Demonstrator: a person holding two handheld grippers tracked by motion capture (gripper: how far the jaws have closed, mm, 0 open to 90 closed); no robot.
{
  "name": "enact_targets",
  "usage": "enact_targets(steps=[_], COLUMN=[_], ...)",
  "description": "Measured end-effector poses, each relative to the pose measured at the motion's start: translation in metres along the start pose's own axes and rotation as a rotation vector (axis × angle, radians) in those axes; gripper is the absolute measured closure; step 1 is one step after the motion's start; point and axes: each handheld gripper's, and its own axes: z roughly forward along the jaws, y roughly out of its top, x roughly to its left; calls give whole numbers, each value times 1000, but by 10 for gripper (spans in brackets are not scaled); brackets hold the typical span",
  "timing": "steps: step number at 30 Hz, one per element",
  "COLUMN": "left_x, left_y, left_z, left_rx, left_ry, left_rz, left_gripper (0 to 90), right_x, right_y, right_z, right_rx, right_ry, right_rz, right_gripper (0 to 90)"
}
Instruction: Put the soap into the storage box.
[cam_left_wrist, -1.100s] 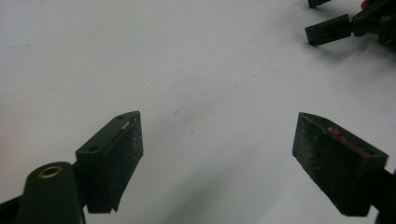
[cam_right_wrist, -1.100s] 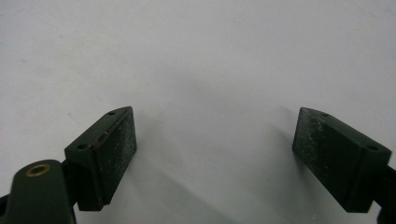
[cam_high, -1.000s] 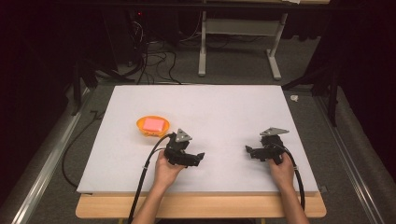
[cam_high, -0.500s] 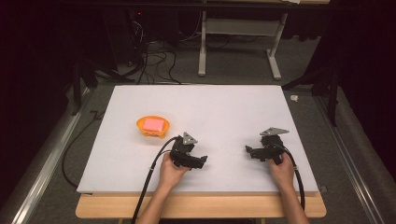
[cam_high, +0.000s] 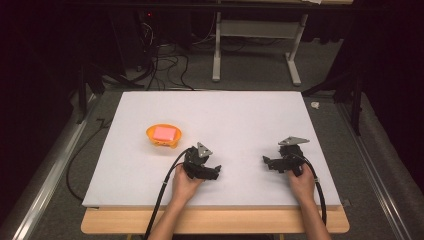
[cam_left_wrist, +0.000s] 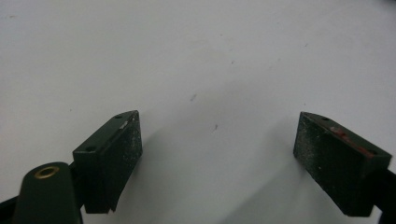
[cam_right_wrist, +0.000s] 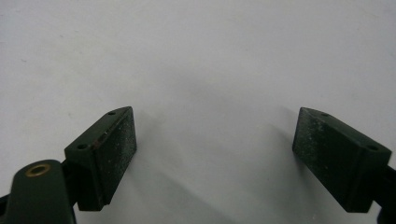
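Observation:
My left gripper (cam_high: 217, 173) rests low over the white table top (cam_high: 225, 115), near the front edge and left of centre, held by a hand. In the left gripper view its jaws stand apart over bare white surface (cam_left_wrist: 217, 144); they have just been opening, with nothing between them. My right gripper (cam_high: 265, 162) sits at the front right, pointing left toward the other. Its jaws are also wide apart over bare table (cam_right_wrist: 215, 140). An orange bowl (cam_high: 156, 142) with a pink block (cam_high: 166, 133) in it stands behind and to the left of the left gripper.
The white board lies on a wooden table whose front edge (cam_high: 215, 222) shows below the hands. Black cables trail from both grippers off the front. Beyond the board are a dark floor, cables and a white desk frame (cam_high: 255, 45).
The left gripper has sunk a little toward the table and shifted slightly right. The right gripper has stayed where it was.

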Motion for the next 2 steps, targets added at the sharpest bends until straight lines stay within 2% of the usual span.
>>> enact_targets(steps=[2], left_x=[0], left_y=[0], left_z=[0], left_rx=[-1], left_ry=[0], left_rz=[-2], left_gripper=[158], right_x=[0], right_y=[0], right_z=[0], right_rx=[0], right_ry=[1], right_rz=[0], right_gripper=[143])
